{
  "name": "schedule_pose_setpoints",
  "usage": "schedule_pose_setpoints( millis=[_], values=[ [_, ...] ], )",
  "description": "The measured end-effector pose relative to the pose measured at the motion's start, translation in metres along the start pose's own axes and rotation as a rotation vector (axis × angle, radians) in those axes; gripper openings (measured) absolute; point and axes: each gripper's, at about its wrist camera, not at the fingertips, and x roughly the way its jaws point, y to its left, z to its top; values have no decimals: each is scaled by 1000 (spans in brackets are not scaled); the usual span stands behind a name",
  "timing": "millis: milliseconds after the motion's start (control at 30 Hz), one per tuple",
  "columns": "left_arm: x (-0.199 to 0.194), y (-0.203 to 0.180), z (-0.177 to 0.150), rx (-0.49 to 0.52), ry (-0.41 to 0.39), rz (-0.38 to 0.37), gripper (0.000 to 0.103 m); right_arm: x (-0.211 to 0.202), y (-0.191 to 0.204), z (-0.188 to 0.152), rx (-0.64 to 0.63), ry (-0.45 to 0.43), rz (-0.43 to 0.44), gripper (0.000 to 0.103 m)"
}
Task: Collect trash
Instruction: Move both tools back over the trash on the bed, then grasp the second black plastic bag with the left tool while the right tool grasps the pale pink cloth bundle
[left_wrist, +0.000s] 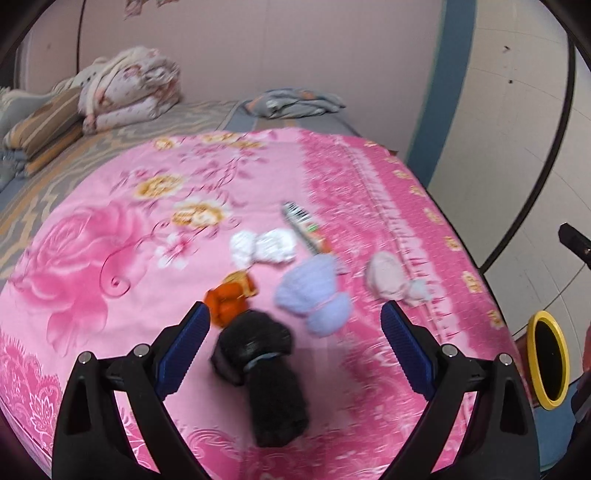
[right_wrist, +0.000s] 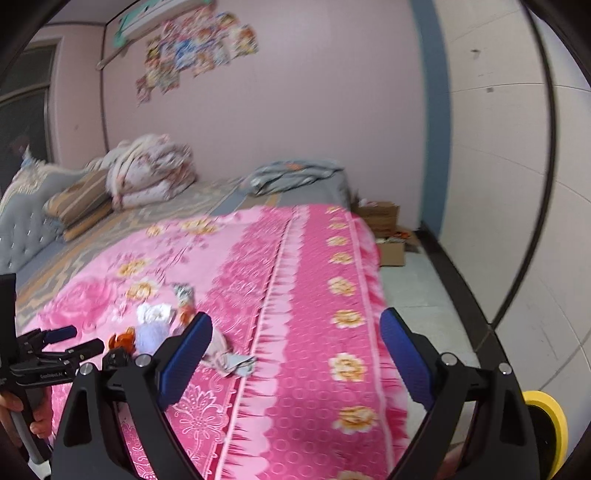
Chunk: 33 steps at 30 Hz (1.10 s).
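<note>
I'm seeing a pink floral blanket (left_wrist: 110, 258) spreading under my left gripper (left_wrist: 295, 321), jaws spread wide and holding nothing, hanging over a black sock roll (left_wrist: 266, 369) beside orange wrappers (left_wrist: 227, 299); through the right view, my right gripper (right_wrist: 295, 332) is gaping empty above the blanket's border, trash lying left

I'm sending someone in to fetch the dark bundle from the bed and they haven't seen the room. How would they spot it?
Go to the pink flowered blanket that covers the near end of the bed. A small cluster of crumpled items lies on it, and the black fuzzy bundle is the one closest to the bed's near edge, just below an orange wrapper. It is the only black piece; its neighbours are orange, white and pale lilac.
</note>
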Motion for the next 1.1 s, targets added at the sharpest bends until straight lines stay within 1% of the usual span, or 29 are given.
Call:
schedule_pose_setpoints(
  millis=[133, 367, 633, 700, 767, 800, 900, 967, 1033, 1067, 1100],
  values=[
    [11, 18, -12, -15, 22, 14, 89, 35, 24, -9, -56, 67, 15, 89],
    [35, 31, -26, -43, 58, 7, 89, 97, 55, -25, -85, 181, 69, 89],
    [58, 36, -40, -53, 88, -25, 89, 144, 79, -39, -139, 249, 95, 88],
    [65, 38, -43, -63, 100, -34, 87, 155, 84, -43, -149, 265, 101, 88],
    [70, 41, -46, -81, 111, -52, 80, 163, 87, -45, -157, 273, 107, 87],
    [72, 43, -47, -95, 111, -62, 78, 166, 89, -46, -162, 276, 110, 85],
    [72, 44, -49, -101, 98, -72, 69, 178, 95, -51, -188, 292, 97, 79],
    [74, 42, -50, -93, 96, -75, 58, 187, 97, -53, -183, 314, 107, 71],
    [76, 41, -52, -85, 98, -80, 51, 194, 97, -55, -178, 333, 119, 63],
    [77, 40, -52, -82, 96, -81, 46, 197, 98, -56, -175, 337, 125, 61],
    [77, 40, -53, -81, 94, -83, 44, 198, 98, -56, -173, 341, 129, 56]
  ],
)
